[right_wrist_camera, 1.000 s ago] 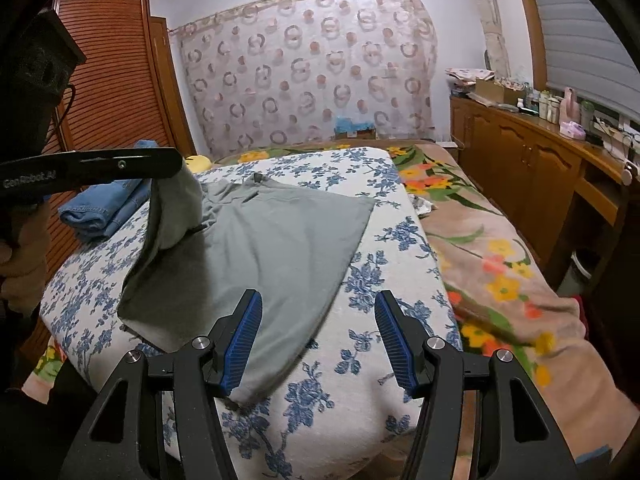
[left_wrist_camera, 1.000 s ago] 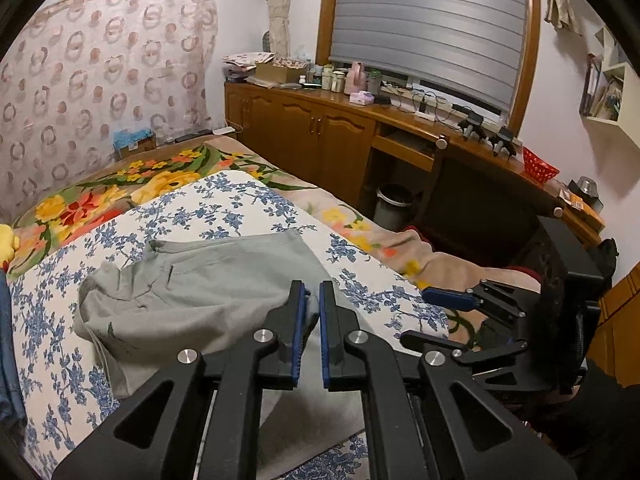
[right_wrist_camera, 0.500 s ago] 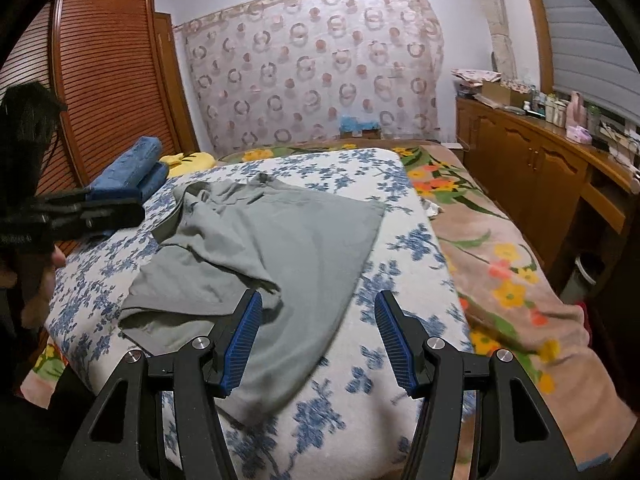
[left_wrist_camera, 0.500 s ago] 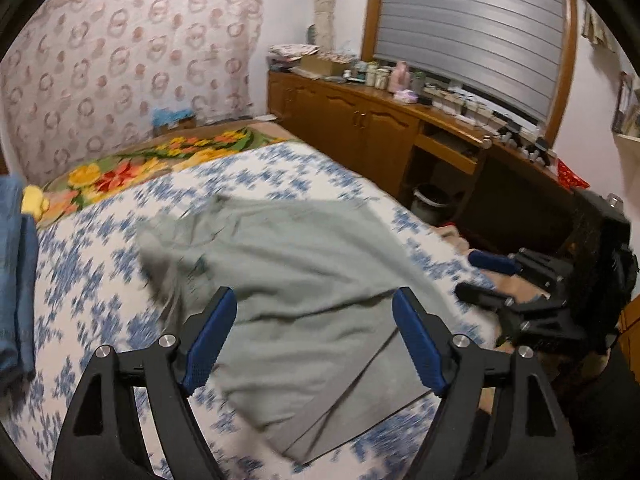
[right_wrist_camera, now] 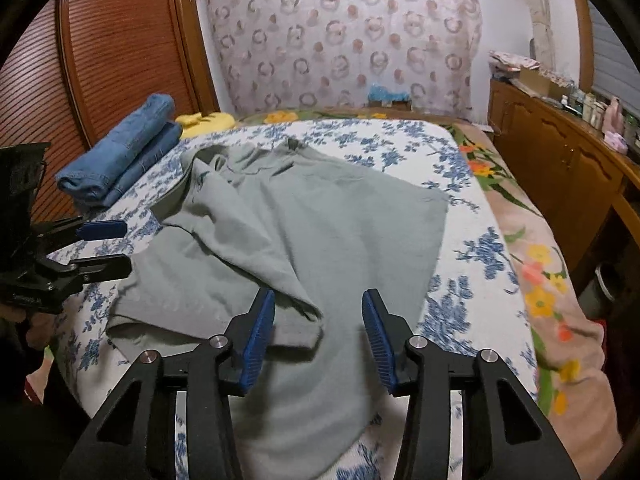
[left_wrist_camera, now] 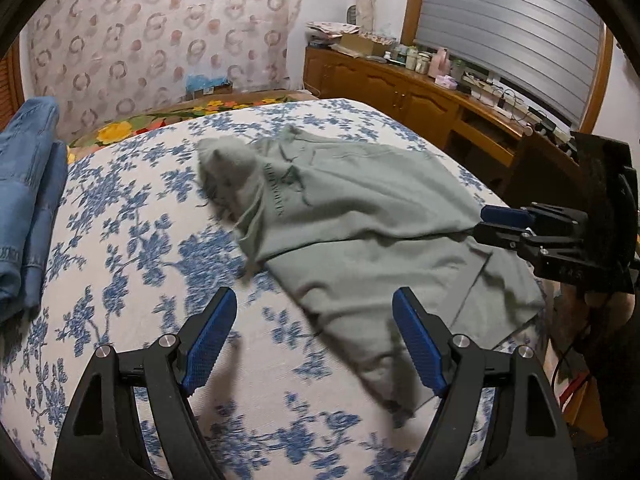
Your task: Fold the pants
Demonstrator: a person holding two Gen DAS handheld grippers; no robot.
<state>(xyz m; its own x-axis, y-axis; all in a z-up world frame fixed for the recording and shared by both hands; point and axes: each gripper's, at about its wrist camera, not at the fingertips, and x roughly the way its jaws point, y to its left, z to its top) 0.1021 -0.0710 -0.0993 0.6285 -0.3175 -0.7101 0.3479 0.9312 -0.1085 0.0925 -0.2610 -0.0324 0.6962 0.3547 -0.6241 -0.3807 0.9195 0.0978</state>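
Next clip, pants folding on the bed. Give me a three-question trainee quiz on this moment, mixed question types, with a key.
1. True or false: the left gripper is clamped on the grey pants.
2. What lies folded beside the pants, towards the wardrobe? A) jeans B) a towel C) a pillowcase
3. Fill in: the right gripper hovers over a raised ___ of grey fabric.

Key: 1. False; its jaws stand open over the floral bedspread. 2. A, jeans. 3. fold; its jaws are closing, not yet pressing.
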